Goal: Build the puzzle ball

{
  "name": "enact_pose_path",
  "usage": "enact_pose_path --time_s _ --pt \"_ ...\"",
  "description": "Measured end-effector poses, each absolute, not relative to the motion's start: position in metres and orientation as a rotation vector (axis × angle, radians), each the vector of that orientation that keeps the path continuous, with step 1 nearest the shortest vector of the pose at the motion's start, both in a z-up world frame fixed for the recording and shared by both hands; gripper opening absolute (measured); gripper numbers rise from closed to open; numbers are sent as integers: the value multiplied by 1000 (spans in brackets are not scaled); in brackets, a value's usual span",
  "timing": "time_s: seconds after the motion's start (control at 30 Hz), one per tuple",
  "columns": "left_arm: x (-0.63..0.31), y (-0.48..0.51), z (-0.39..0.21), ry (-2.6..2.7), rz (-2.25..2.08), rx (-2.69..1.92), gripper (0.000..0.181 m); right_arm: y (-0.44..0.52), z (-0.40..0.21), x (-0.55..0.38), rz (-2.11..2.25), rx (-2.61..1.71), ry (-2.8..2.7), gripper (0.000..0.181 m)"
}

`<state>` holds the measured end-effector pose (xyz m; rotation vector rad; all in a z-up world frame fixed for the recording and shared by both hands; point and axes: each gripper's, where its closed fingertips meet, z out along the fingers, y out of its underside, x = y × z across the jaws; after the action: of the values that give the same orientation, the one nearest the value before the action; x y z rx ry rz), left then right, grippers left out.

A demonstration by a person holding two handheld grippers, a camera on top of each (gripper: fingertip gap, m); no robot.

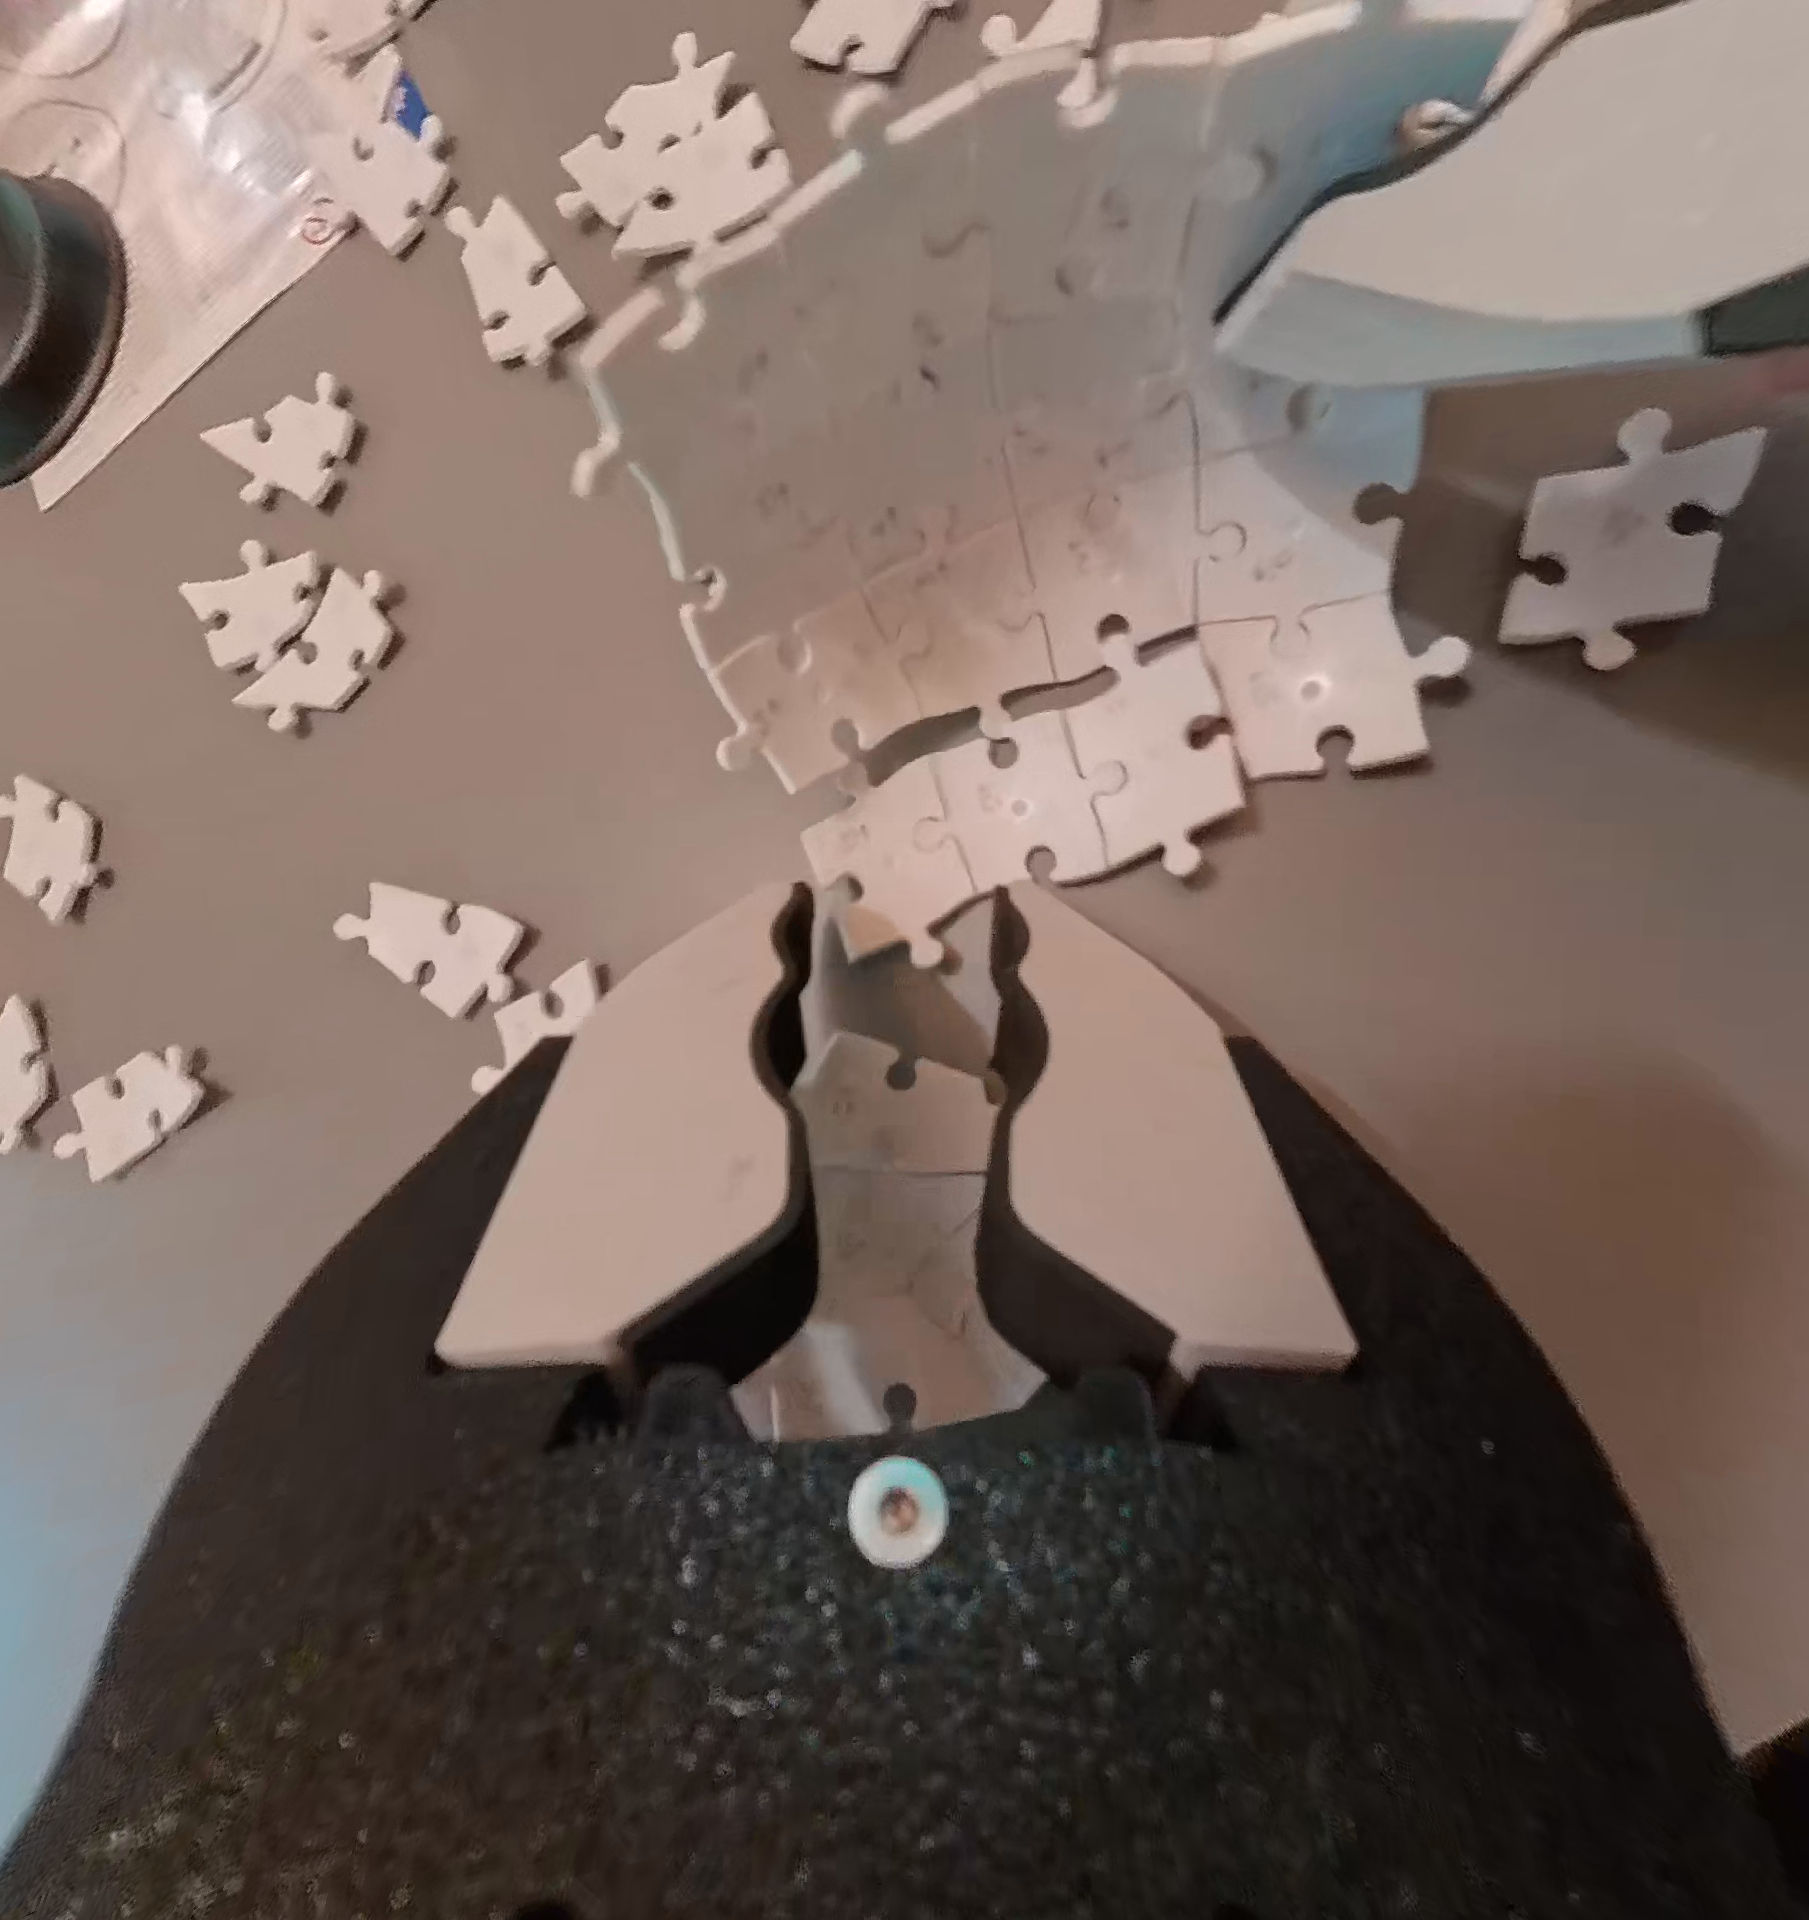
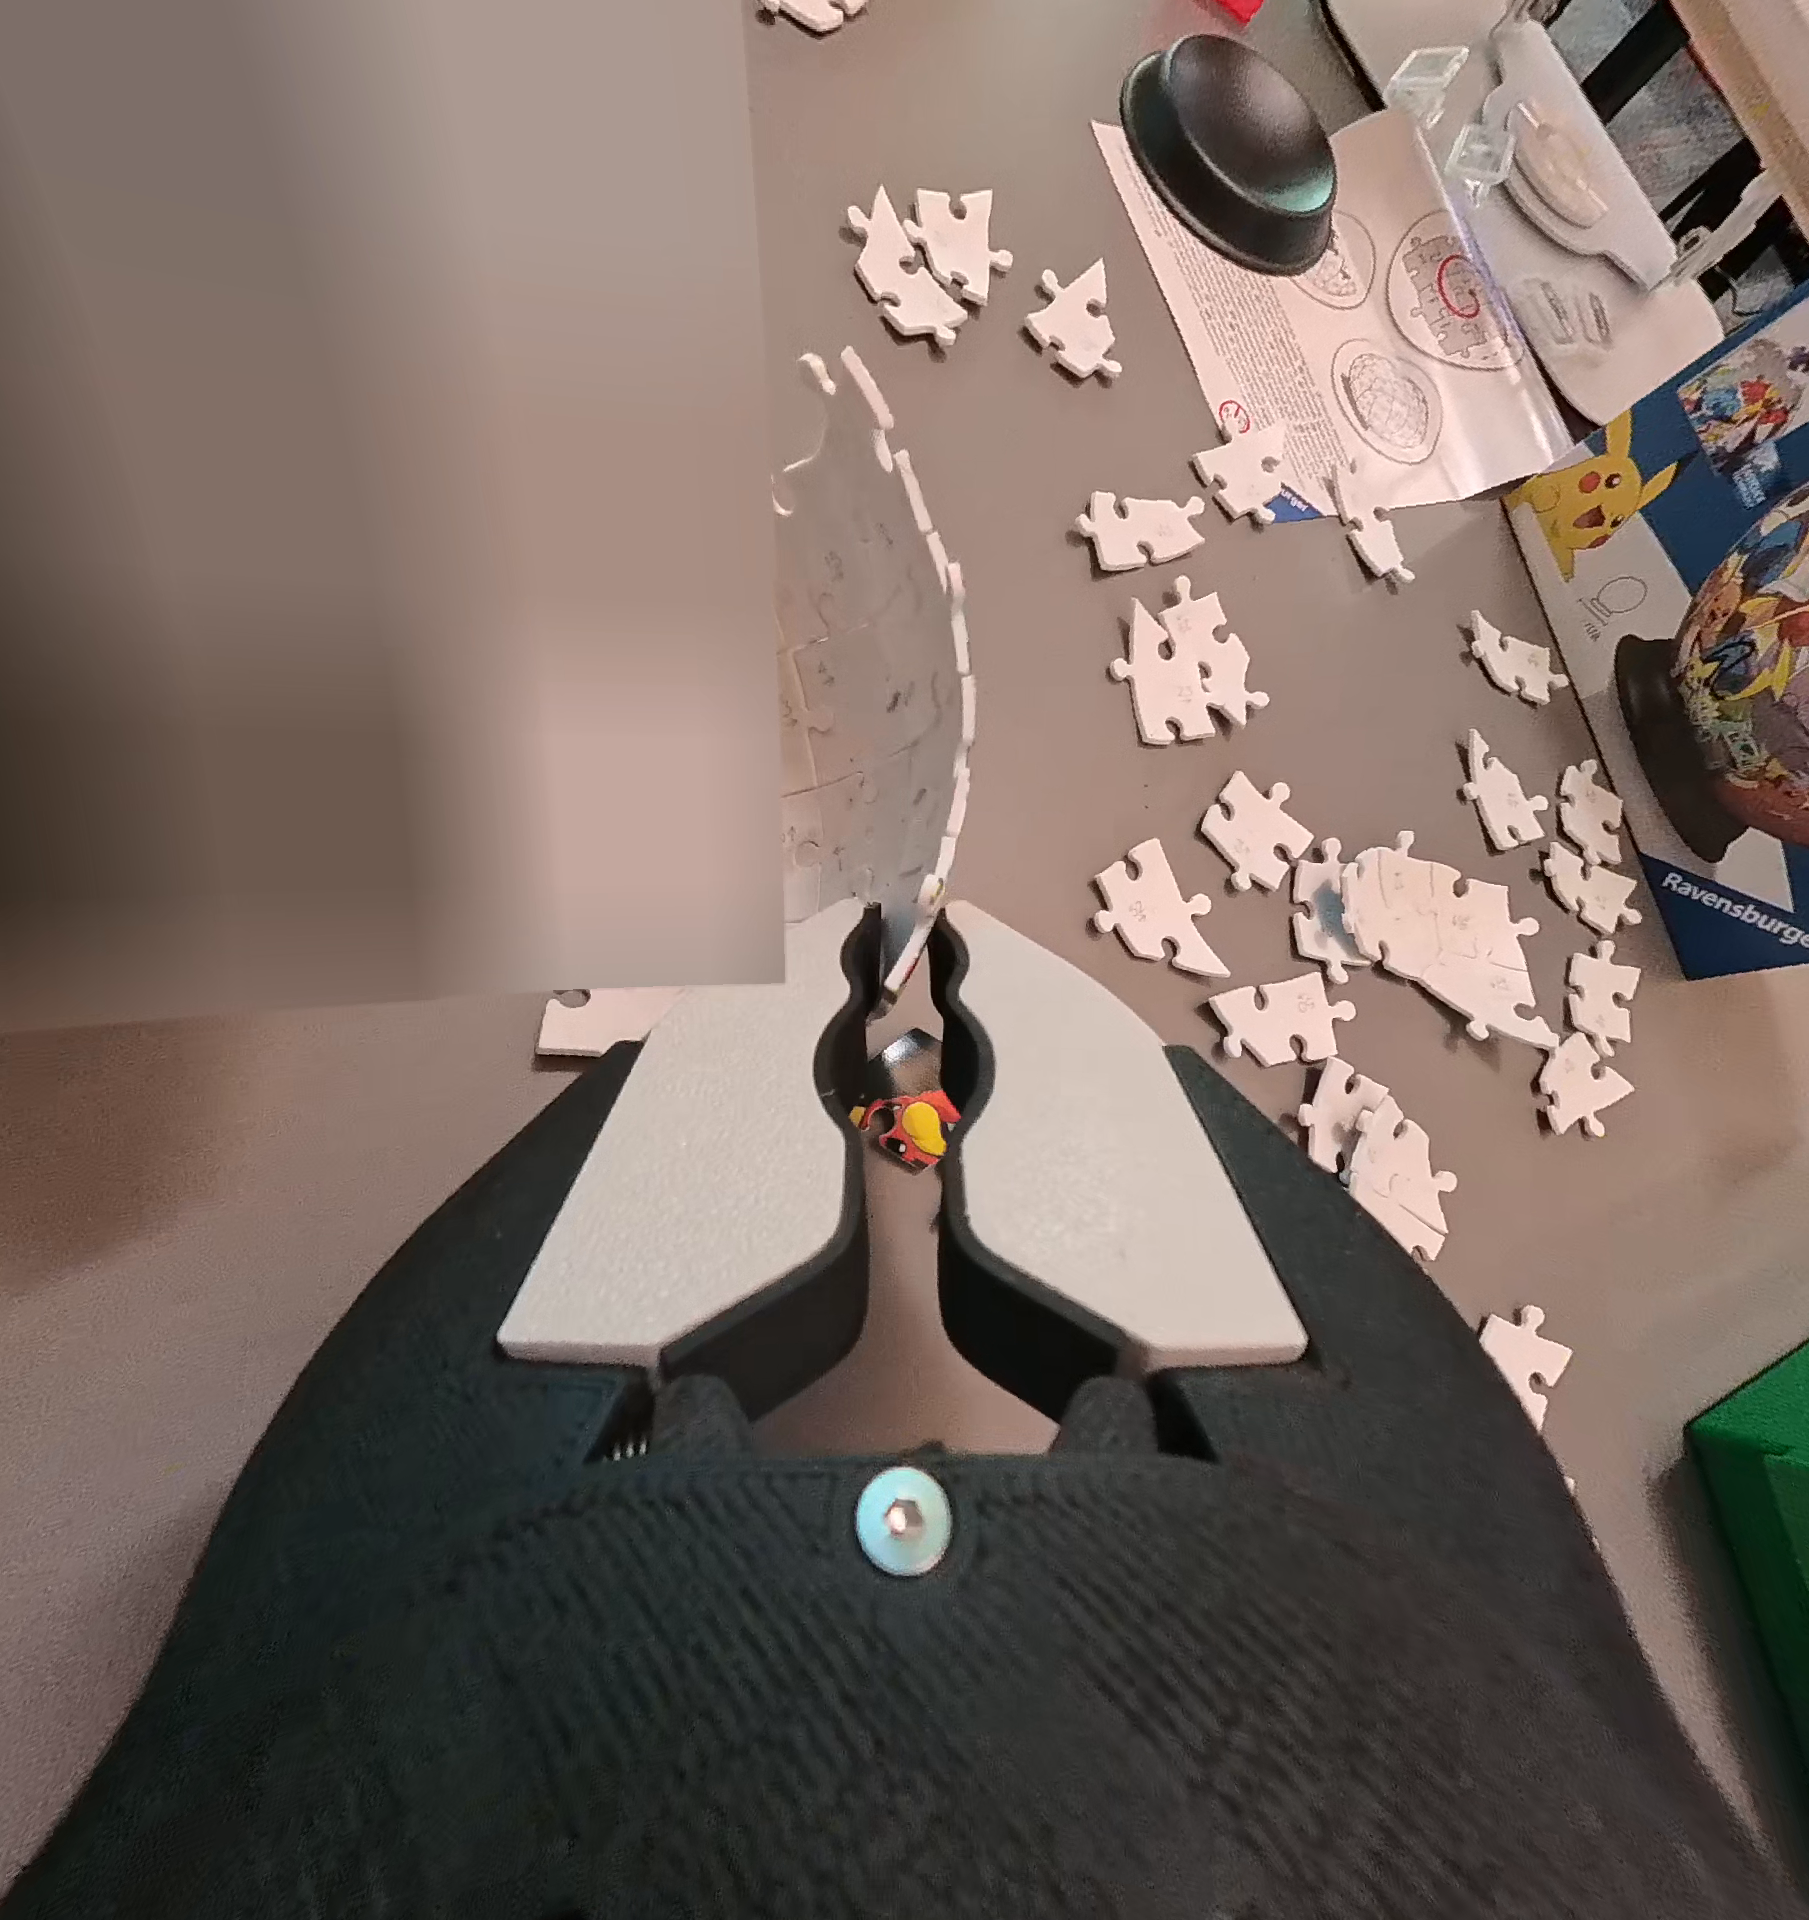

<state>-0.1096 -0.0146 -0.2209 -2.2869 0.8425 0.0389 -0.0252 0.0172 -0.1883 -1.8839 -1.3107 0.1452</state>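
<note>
A curved white shell of joined puzzle pieces [image 1: 1035,499] is held up over the grey table, blank side facing me. My left gripper [image 1: 900,920] is closed on a strip of joined pieces [image 1: 889,1143] at the shell's near edge. A thin gap [image 1: 1045,696] shows between the nearest row and the rest of the shell. My right gripper [image 2: 905,920] is shut on the shell's edge [image 2: 879,675], and it also shows in the left wrist view [image 1: 1295,239] at the top right. A coloured piece [image 2: 910,1127] shows below its fingers.
Several loose white pieces [image 2: 1180,665] and a small joined cap [image 2: 1440,925] lie on the table [image 2: 1035,727]. A black stand [image 2: 1232,166] sits on an instruction sheet [image 2: 1326,343]. The puzzle box [image 2: 1762,675] and a green box [image 2: 1793,1558] are at the right. A blurred patch hides the left. Left tips to right tips: about 10 cm. The small joined cap [image 2: 1440,925] lies some 20 cm from my right tips, 25 cm from my left tips.
</note>
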Motion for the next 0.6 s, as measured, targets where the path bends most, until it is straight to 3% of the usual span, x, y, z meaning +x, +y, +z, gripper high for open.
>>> enact_pose_path --time_s 0.2,0.6 --pt "-110 -11 -217 568 -180 -2357 44 17 -187 -27 138 -1863 -1326 9" --pt "-103 -9 -223 594 -144 -2353 28 17 -188 -22 133 -1901 -1345 9"
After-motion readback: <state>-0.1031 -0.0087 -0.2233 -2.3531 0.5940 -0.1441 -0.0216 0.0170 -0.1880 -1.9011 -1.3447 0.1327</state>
